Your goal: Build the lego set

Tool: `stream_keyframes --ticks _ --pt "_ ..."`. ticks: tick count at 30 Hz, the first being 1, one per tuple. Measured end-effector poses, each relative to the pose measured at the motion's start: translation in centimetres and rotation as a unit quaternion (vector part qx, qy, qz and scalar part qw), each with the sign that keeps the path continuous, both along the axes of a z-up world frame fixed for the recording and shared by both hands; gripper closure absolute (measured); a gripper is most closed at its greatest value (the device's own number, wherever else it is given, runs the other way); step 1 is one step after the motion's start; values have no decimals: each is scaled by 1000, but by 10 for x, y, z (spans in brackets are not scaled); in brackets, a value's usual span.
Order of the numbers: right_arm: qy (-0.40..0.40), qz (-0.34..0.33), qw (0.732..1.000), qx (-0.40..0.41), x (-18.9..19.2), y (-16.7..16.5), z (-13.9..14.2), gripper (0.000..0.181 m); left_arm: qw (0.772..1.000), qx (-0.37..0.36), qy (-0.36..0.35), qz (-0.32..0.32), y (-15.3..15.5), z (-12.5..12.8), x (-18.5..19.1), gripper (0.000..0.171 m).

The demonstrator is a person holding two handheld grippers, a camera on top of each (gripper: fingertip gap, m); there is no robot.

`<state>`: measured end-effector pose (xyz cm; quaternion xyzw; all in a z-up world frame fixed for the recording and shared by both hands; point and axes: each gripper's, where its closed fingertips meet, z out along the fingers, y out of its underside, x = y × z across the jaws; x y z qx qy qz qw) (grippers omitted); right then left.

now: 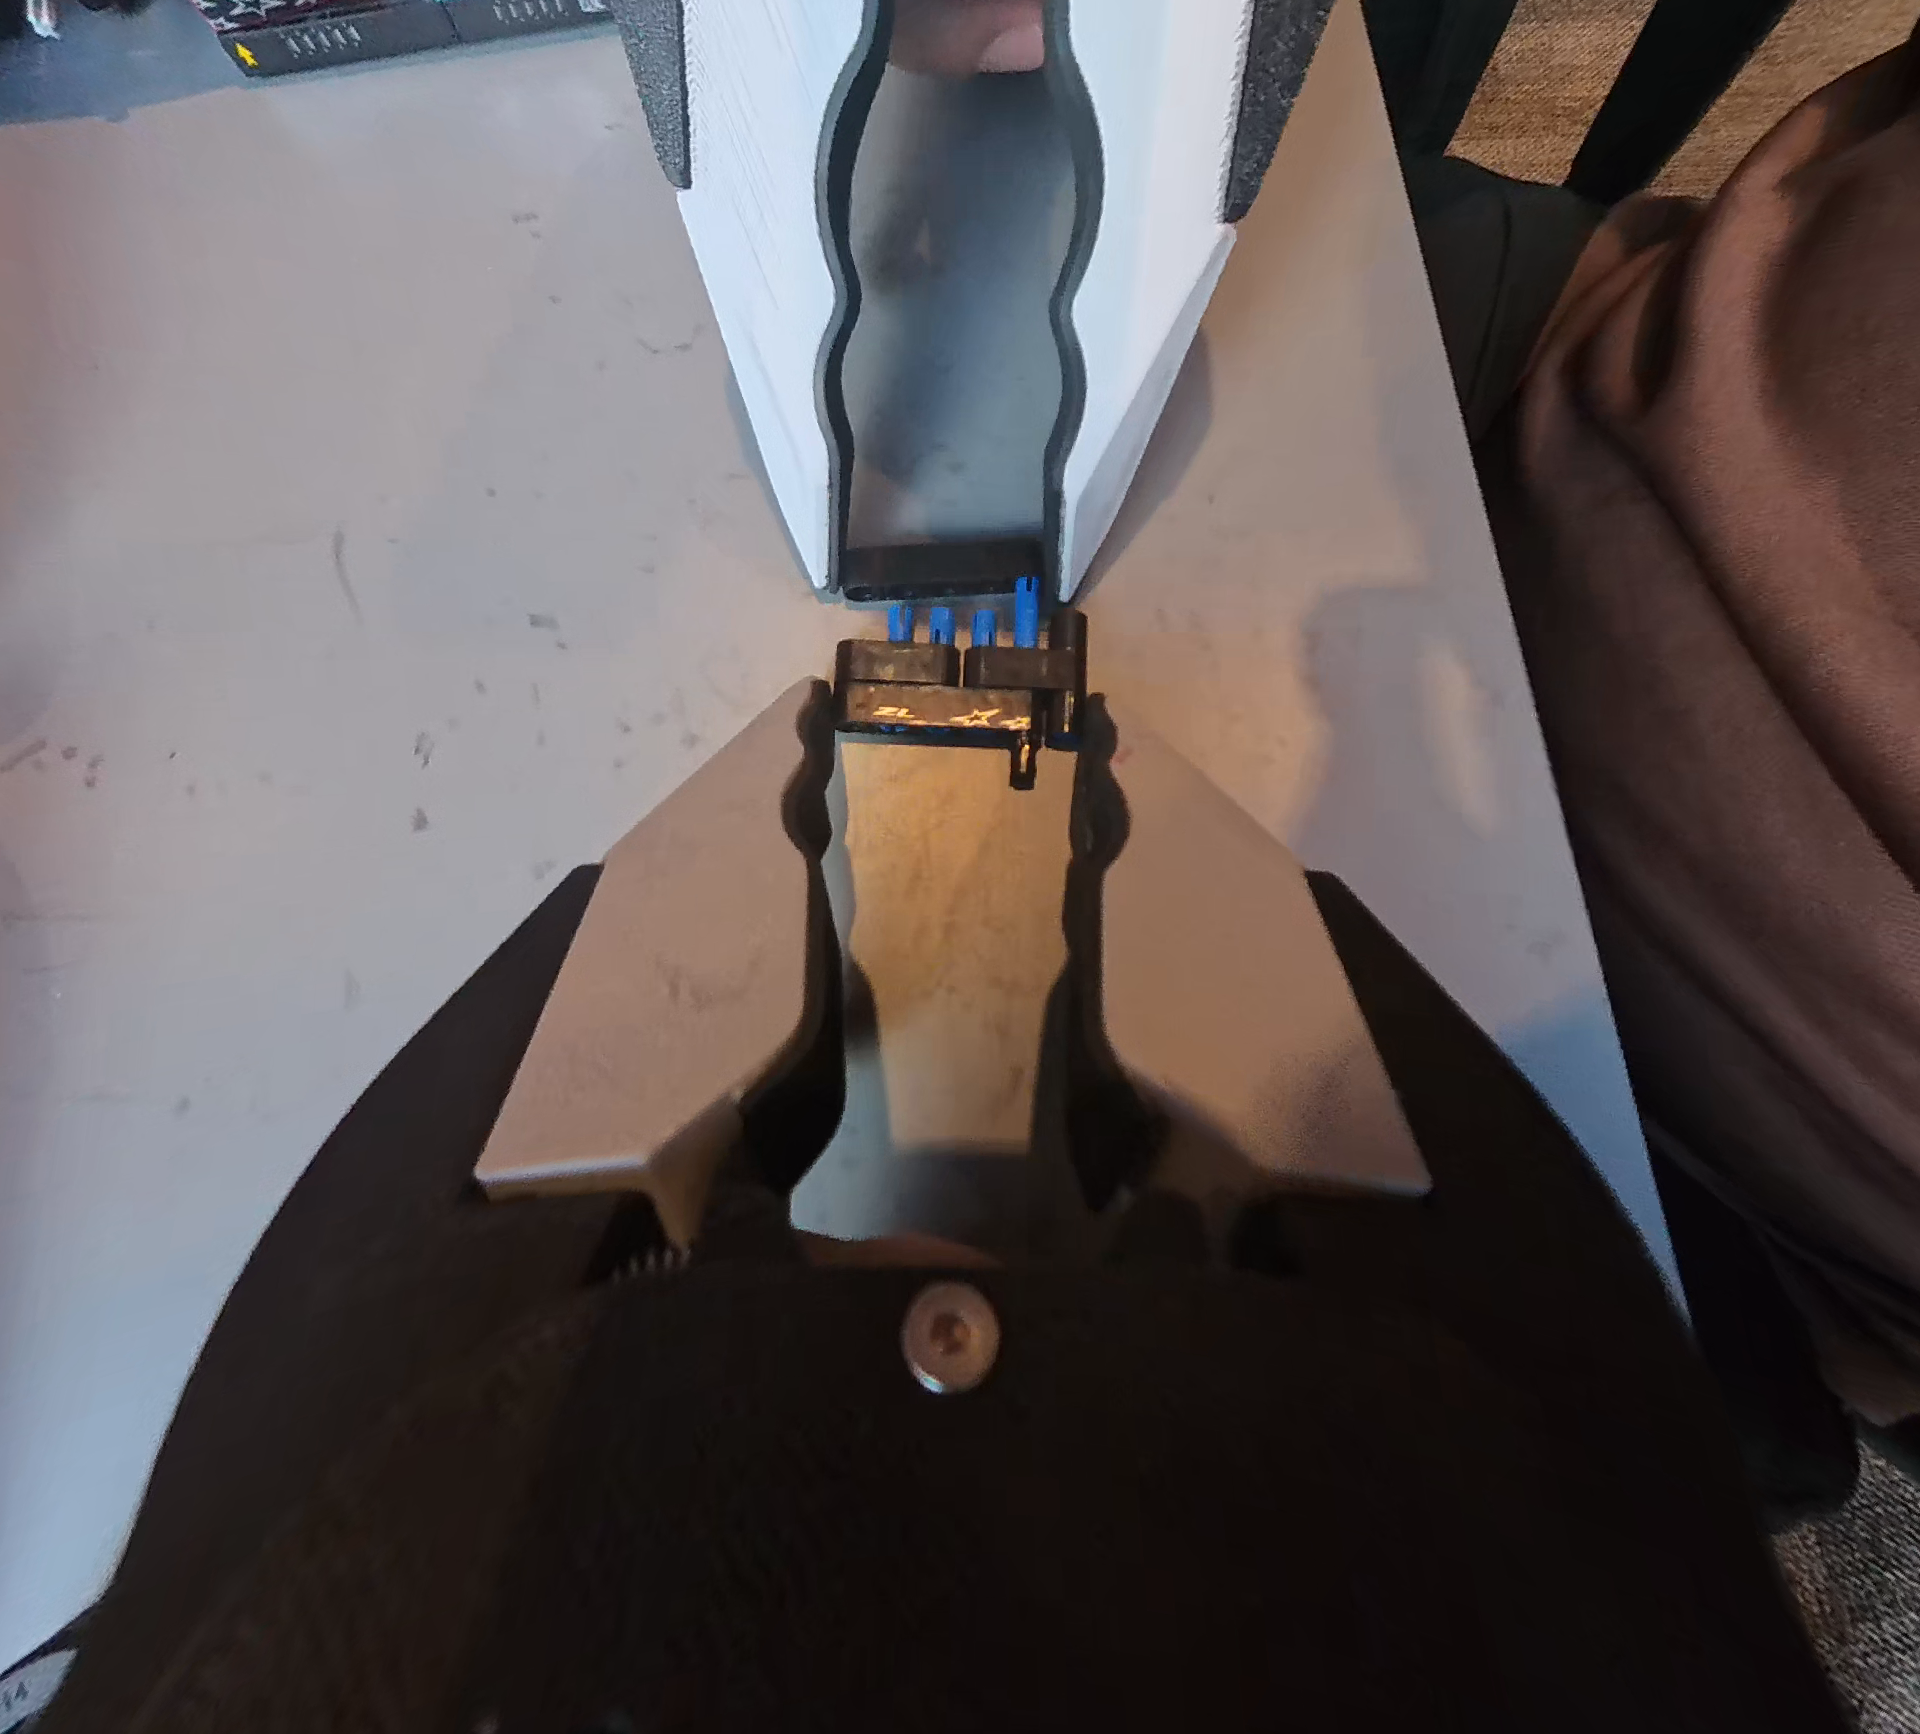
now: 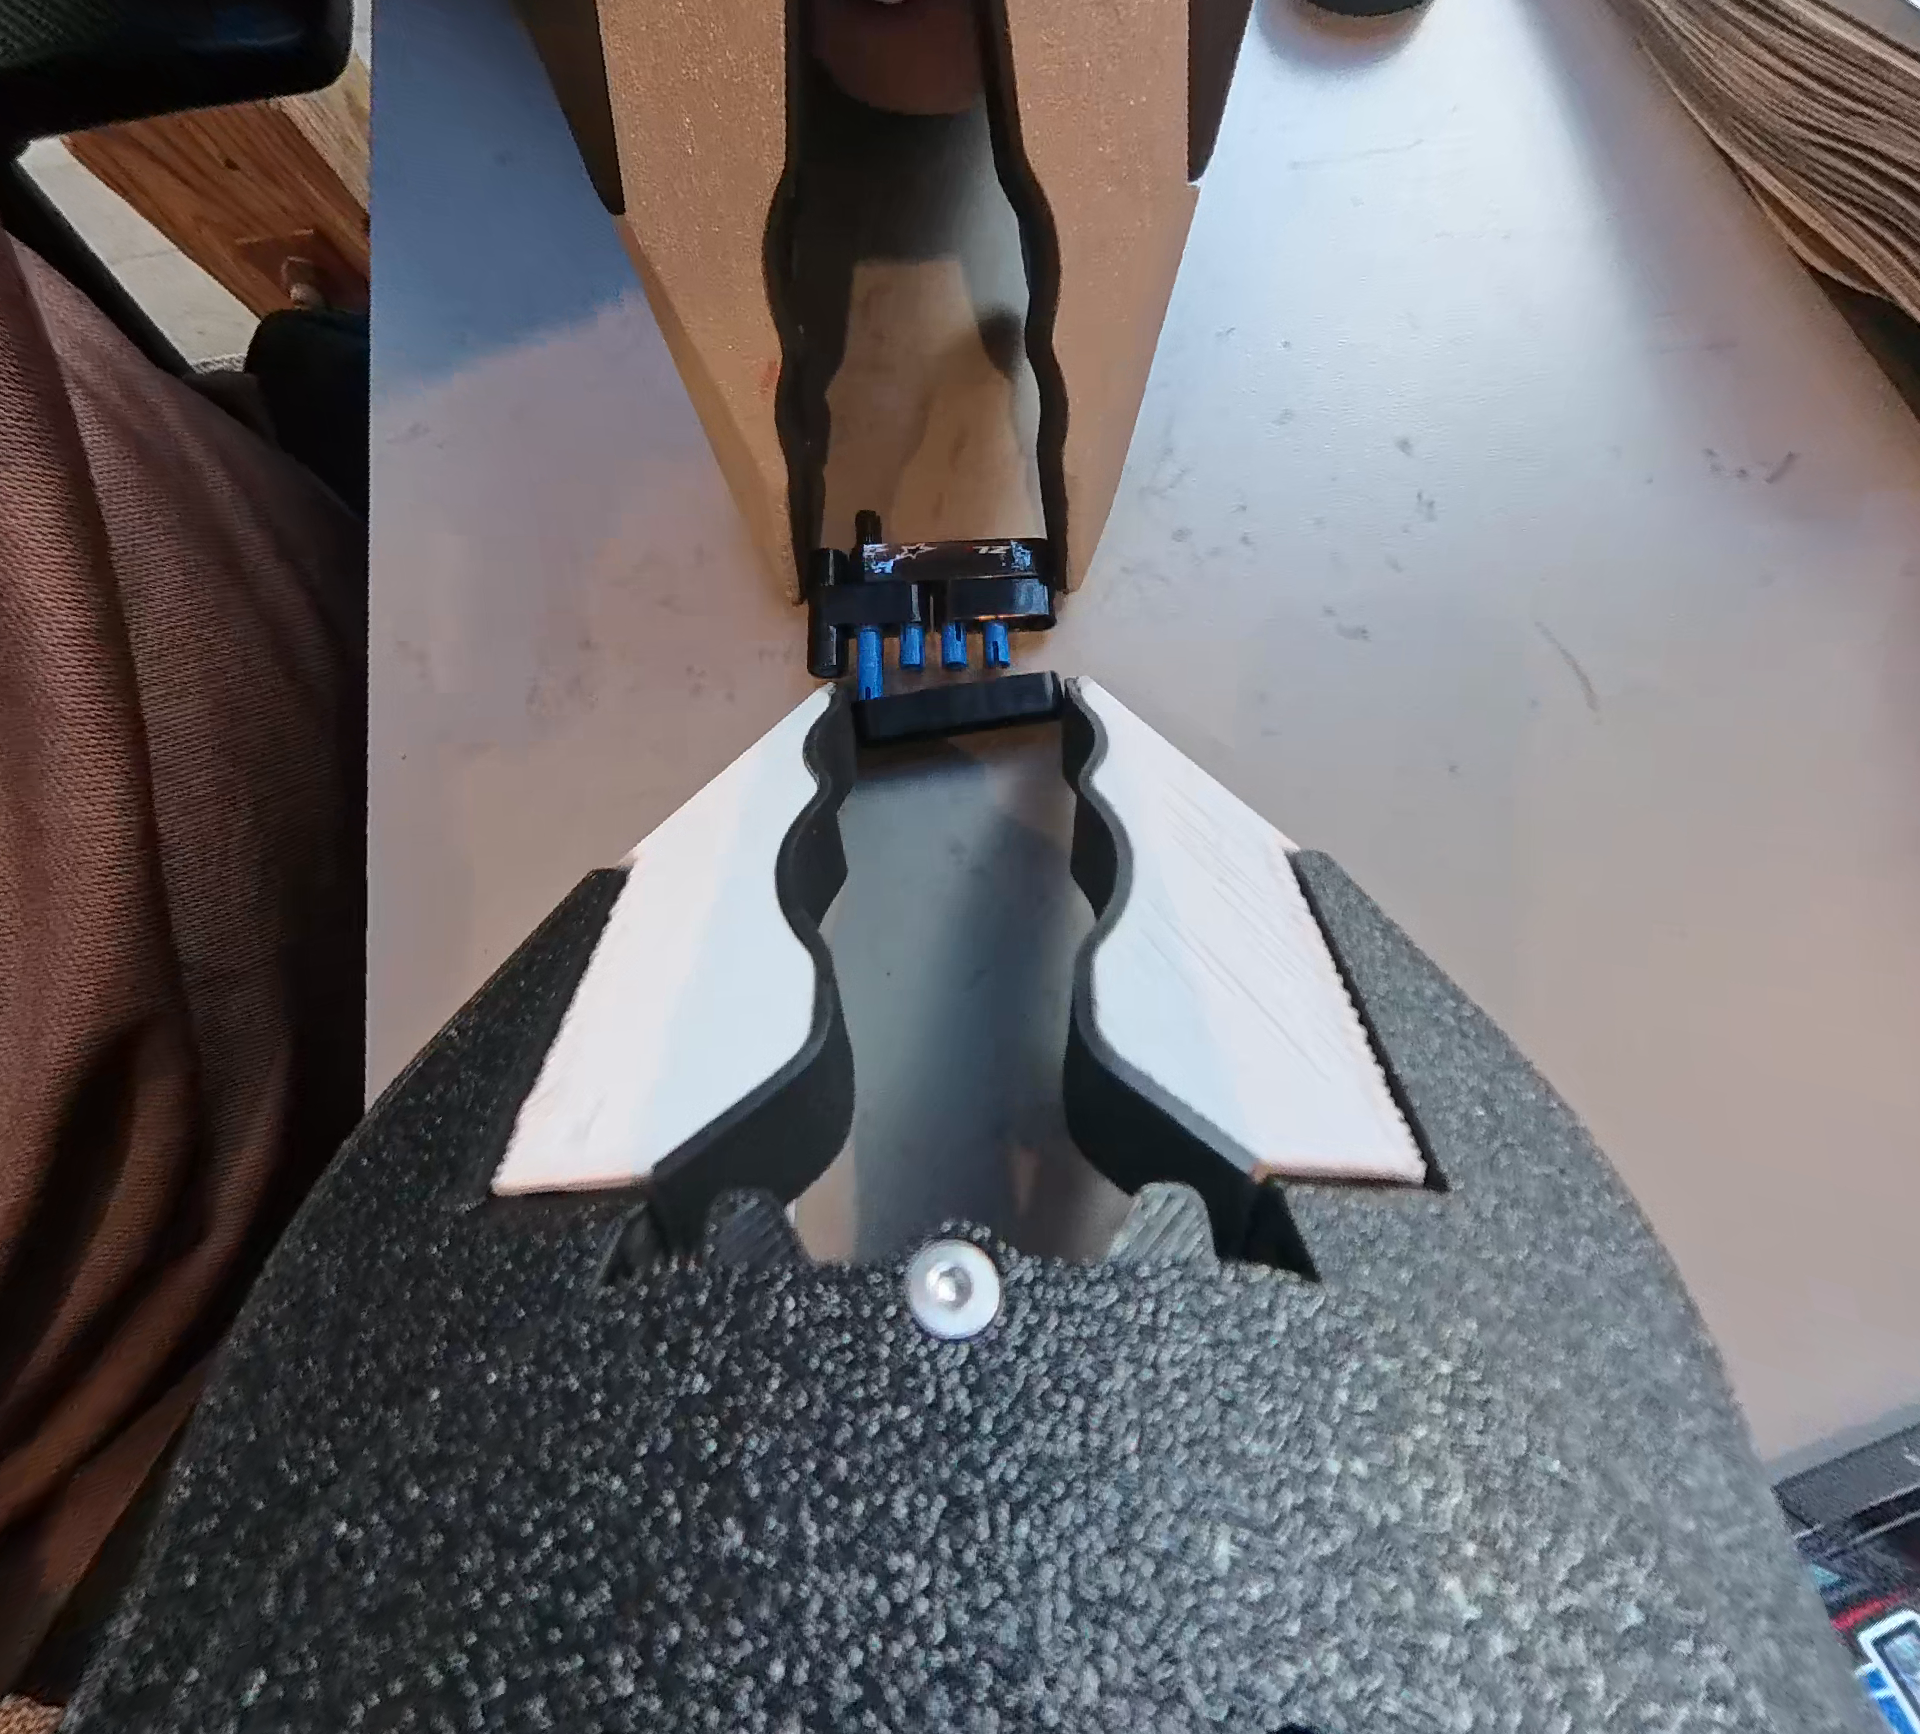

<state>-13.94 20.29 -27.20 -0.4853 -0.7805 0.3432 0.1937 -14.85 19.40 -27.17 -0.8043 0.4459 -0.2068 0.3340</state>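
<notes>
Held tip to tip over the table (image 1: 312, 437): left gripper (image 1: 951, 723) clamped on one black assembly (image 1: 956, 692) bearing four blue pins (image 1: 961, 622), right gripper (image 2: 956, 708) closed on one black beam (image 2: 956, 705) just short of those pins.

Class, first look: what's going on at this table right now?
A person holds two grippers tip to tip above a pale table. The left gripper clamps a black lego assembly with four blue pins sticking out. The right gripper clamps a black beam, lined up facing those pins, not yet pushed on.
</notes>
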Motion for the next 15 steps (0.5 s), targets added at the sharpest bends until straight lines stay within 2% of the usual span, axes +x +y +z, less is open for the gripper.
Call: stream_keyframes --ticks 5,10,11,14,15 --pt "-2 -23 1000 -17 1 3 2 140 1000 6 3 6 1 0 1 127" --pt "2 -35 999 -23 9 7 7 129 1000 7 3 6 1 0 1 126" --pt "1 -36 999 -22 12 8 8 132 1000 7 3 6 1 0 1 126" --pt "-5 -25 1000 -4 20 10 6 165 1000 7 3 6 1 0 1 126" --pt "-8 -23 1000 -1 21 10 4 167 1000 7 3 6 1 0 1 126"
